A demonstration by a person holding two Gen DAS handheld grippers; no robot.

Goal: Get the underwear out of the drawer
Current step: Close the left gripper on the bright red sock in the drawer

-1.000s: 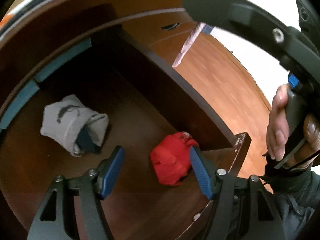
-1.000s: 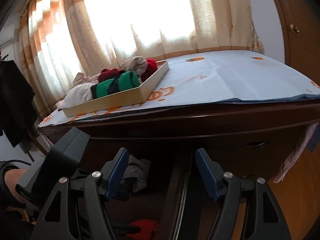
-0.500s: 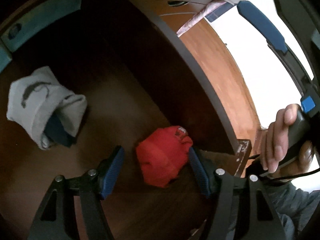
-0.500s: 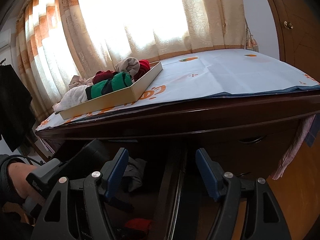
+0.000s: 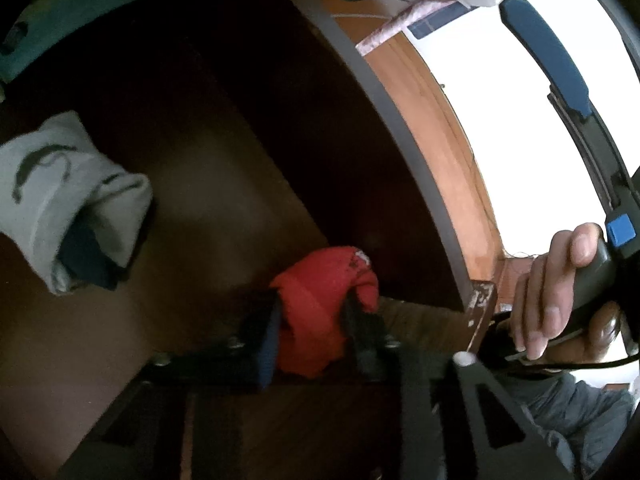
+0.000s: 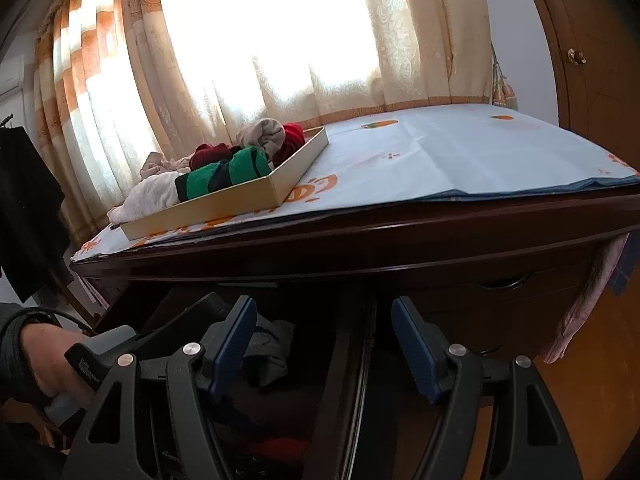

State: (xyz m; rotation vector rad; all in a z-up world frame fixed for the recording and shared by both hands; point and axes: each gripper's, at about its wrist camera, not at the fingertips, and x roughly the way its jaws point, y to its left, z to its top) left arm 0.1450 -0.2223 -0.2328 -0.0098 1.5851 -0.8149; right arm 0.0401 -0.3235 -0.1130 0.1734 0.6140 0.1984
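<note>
Compared with half a second earlier, when its blue pads stood apart on either side of the cloth, the left tool [image 5: 310,332] is now closed on the red underwear [image 5: 320,312], both pads pressed into the bundle's flanks. The bundle lies on the drawer [image 5: 208,200] floor directly between the fingers, just short of the drawer's right side wall [image 5: 404,168] and its chipped front corner [image 5: 482,308]; it appears crumpled into a rounded lump, so no clear long axis can be told, though a patch with pale markings faces up and away from the tool. Ahead and to the left of the left tool, well apart from the red bundle, sits a rolled grey garment [image 5: 60,200] with a dark item tucked inside, its open end turned toward the tool; bare drawer floor separates the two. The right tool [image 6: 324,348] hangs in front of the open drawer with its fingers spread wide and nothing between them, little changed from before. Beyond it, the worktop [image 6: 400,224] carries a printed cloth [image 6: 460,152] and a shallow tray [image 6: 224,204] of folded garments, ahead and to the left, before a curtain [image 6: 280,40].
</note>
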